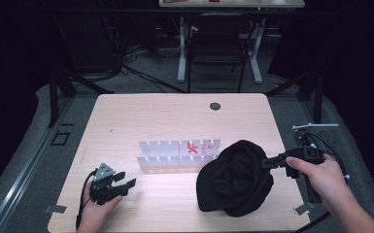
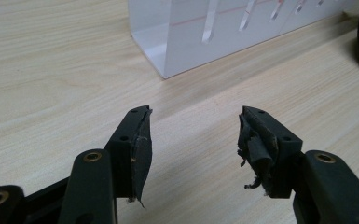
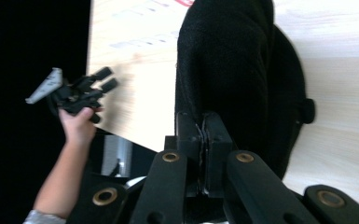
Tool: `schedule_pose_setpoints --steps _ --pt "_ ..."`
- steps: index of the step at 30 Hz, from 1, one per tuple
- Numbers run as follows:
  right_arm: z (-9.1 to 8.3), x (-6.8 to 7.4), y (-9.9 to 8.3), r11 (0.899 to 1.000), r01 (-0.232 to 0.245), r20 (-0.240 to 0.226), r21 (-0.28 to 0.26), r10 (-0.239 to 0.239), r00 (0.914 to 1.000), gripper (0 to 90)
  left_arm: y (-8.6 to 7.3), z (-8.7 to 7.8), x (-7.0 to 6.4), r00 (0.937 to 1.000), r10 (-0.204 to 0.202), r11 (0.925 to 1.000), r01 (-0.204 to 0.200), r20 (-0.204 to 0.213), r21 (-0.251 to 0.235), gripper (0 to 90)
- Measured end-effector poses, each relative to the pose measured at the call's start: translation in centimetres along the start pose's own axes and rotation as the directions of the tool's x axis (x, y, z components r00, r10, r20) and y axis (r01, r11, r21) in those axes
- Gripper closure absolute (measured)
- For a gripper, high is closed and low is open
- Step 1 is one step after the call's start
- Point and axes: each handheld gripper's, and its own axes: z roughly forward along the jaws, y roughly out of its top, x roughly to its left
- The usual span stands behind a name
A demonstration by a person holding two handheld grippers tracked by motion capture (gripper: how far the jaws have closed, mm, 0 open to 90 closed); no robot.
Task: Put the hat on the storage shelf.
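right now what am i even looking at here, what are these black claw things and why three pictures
There is no robot here. A person sits at a wooden table and holds a hand-operated claw in each hand.

The high view comes from a fixed camera above, looking down at the table. The other two come from small cameras riding on each claw, looking along its two black jaws.

The left claw rests near the table's front left corner, its jaws apart and holding nothing; the left gripper view shows bare wood between them. The right claw is shut on the edge of a black cap lying at the front right of the table.

Near the middle of the table stands a white slotted rack with some red print on it.
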Motion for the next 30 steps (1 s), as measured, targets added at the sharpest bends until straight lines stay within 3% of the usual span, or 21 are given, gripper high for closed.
schedule_pose_setpoints --steps 7,14,21,26,30 --pt "0.4 0.4 -0.1 1.000 -0.011 -0.121 -0.021 0.008 0.9926 88.0 0.0 0.0 0.0 1.0000 -0.001 1.0000 0.001 0.000 -0.001 44.2" --pt "1.1 0.3 -0.3 1.000 -0.016 -0.251 -0.024 0.009 0.9678 88.1 0.0 0.0 0.0 1.0000 0.001 1.0000 -0.001 0.000 0.000 44.2" --pt "1.4 1.0 -0.4 0.999 -0.013 -0.305 -0.034 0.002 0.9524 88.1 0.0 0.0 0.0 1.0000 0.003 1.0000 -0.003 -0.001 -0.002 44.3" --pt "1.6 1.6 -0.5 0.999 -0.024 -0.324 -0.038 0.011 0.9461 88.2 0.0 0.0 0.0 1.0000 0.002 1.0000 -0.002 0.000 -0.001 44.2" --pt "1.6 2.0 -0.6 0.999 0.000 -0.333 -0.033 -0.011 0.9429 88.2 0.0 0.0 0.0 1.0000 0.002 1.0000 -0.002 0.001 -0.002 44.3"
